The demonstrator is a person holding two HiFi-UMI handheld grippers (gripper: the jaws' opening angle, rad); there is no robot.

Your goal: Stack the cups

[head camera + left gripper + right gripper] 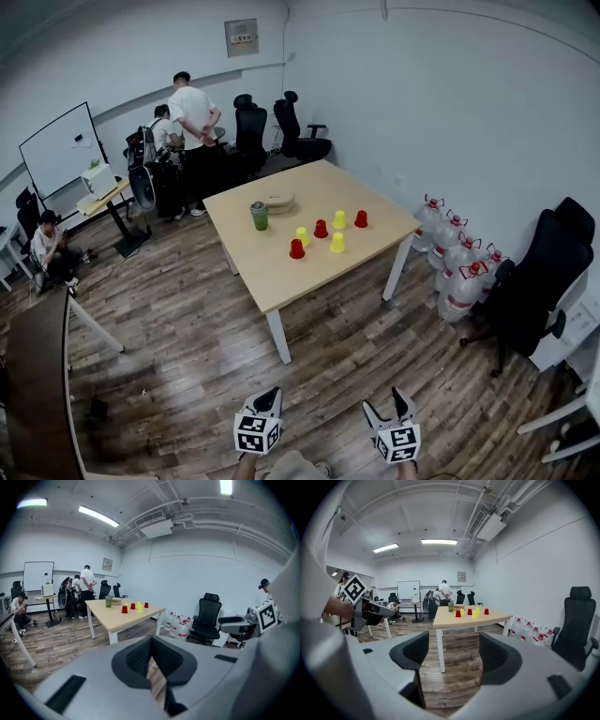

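Three red cups [297, 248] [321, 229] [361, 218] and three yellow cups [302, 236] [337, 242] [339, 219] stand upside down and apart on a light wooden table [281, 281], far ahead of me. In the left gripper view the red cups [124, 609] and yellow cups [139, 607] look small. The right gripper view has them in the distance too, red cups [458, 613] beside yellow cups [474, 614]. My left gripper [269, 395] [151, 656] is shut and empty. My right gripper [386, 403] [453, 656] is open with only floor between its jaws. Both are held low over the wooden floor, well short of the table.
A green lidded cup [259, 217] and a round wooden object [278, 201] sit at the table's far side. Water jugs [456, 262] and a black office chair [539, 281] stand to the right. People [192, 122] stand at the back; another desk [37, 375] is at my left.
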